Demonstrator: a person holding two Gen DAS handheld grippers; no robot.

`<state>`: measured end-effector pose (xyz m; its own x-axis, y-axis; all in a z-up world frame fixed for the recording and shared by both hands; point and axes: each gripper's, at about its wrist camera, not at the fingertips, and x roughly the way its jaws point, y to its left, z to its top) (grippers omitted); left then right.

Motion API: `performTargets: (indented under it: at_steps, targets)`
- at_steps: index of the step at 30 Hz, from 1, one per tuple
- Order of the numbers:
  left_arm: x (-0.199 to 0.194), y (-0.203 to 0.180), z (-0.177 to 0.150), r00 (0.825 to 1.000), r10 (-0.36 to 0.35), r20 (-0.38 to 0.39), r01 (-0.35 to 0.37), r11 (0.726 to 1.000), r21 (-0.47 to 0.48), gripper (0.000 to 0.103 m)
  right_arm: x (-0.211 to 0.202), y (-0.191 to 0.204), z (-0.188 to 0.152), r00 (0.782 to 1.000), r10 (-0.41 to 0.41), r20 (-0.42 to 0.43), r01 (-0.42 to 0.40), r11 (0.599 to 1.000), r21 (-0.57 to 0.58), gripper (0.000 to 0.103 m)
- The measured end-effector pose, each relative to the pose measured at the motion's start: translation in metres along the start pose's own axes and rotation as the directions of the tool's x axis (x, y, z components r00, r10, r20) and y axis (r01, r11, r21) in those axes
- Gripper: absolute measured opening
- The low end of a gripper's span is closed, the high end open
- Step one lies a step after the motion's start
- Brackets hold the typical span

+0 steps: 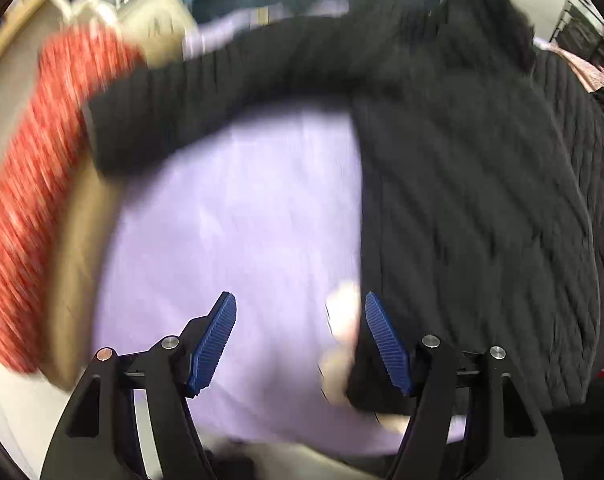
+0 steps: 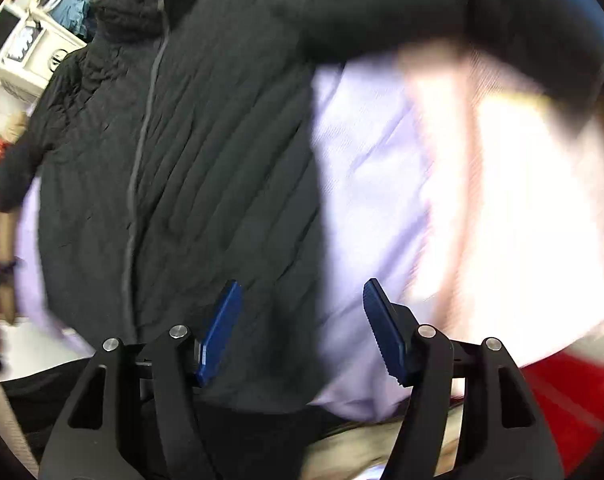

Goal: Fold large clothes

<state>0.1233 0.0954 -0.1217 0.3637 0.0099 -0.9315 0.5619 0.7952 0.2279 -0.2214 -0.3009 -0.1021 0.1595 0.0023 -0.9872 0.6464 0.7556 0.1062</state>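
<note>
A black quilted hooded jacket (image 1: 474, 200) lies spread face up on a lilac sheet (image 1: 238, 240). One sleeve (image 1: 206, 100) stretches out to the left. In the right wrist view the jacket (image 2: 206, 160) shows its grey zip (image 2: 136, 184) down the middle, hood at the top. My left gripper (image 1: 300, 340) hovers open over the sheet at the jacket's left hem edge, nothing between its blue pads. My right gripper (image 2: 302, 328) hovers open above the jacket's right hem edge, gripping nothing. Both views are motion-blurred.
A red knitted item (image 1: 34, 200) lies along the left edge of the surface. Pale pink-white fabric (image 2: 514, 208) lies to the right of the jacket. A white shelf unit (image 2: 18, 48) stands at the back left. Red fabric (image 2: 574, 392) shows at the lower right.
</note>
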Motion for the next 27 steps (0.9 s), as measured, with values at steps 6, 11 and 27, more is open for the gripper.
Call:
performTargets:
  at_steps: [6,11,27]
  targets:
    - [-0.014,-0.044,0.056,0.991,-0.041,0.131,0.014,0.979,0.204,0.067,-0.014,0.042,0.05,0.987,0.111,0.119,-0.092,0.983,-0.156,0.074]
    - [0.036,-0.096,0.125,0.991,-0.01,0.133,-0.023,0.97,0.243,0.065,0.014,0.135,0.107,0.948,0.304,0.095,-0.251,0.896,-0.366,0.074]
    - [0.187,-0.031,0.271,0.993,0.06,-0.098,-0.069,0.993,-0.095,0.089,0.143,0.295,0.342,0.989,0.137,0.049,-0.083,0.806,-0.586,0.024]
